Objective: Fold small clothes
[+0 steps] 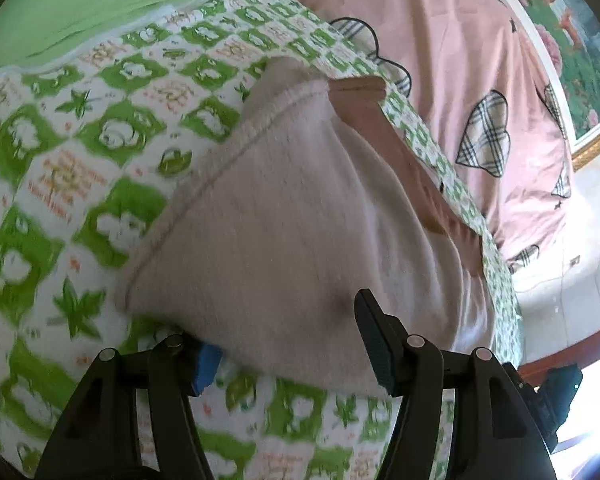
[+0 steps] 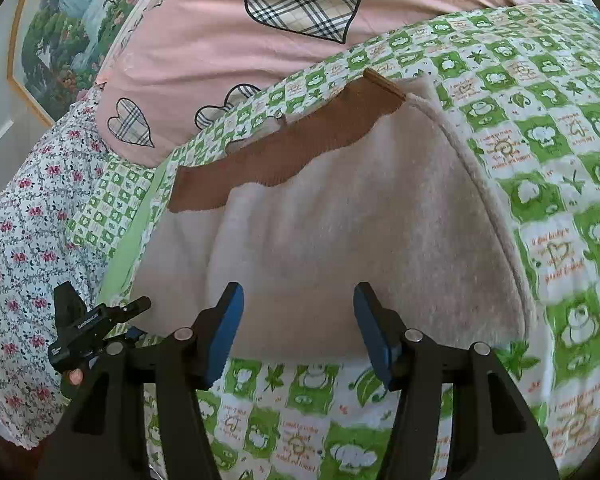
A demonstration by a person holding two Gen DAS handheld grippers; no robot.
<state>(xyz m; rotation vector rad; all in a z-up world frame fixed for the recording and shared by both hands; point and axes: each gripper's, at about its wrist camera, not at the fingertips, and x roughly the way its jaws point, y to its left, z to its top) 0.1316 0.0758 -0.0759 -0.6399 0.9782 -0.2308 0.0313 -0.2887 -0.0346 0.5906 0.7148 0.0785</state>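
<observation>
Up close in the left wrist view, the left gripper (image 1: 290, 350) sits low over the fuzzy pale pink garment (image 1: 292, 216), which lies spread on the green-and-white checked quilt (image 1: 80, 128). Its jaws stand wide apart; the right finger rests over the near edge of the garment, while the left finger's blue pad is partly tucked under that edge, so the cloth lies between them without being pinched. A brown ribbed band (image 1: 364, 104) shows along the garment's far side, near the quilt's far edge, and beyond it lies a pink bedcover with plaid hearts (image 1: 460, 60). A framed flower picture (image 1: 580, 52) stands at the upper right. This view is blurred, so finer detail cannot be read. Seen from the right wrist view, the right gripper (image 2: 298, 330) hovers just at the garment's (image 2: 340, 220) near edge with its blue-padded jaws wide apart and nothing between them. The brown band (image 2: 284, 152) runs along the garment's far edge, toward the pink bedcover (image 2: 220, 40). At the lower left the other gripper's black body (image 2: 88, 328) reaches the garment's left corner, over a floral sheet (image 2: 24, 216).
</observation>
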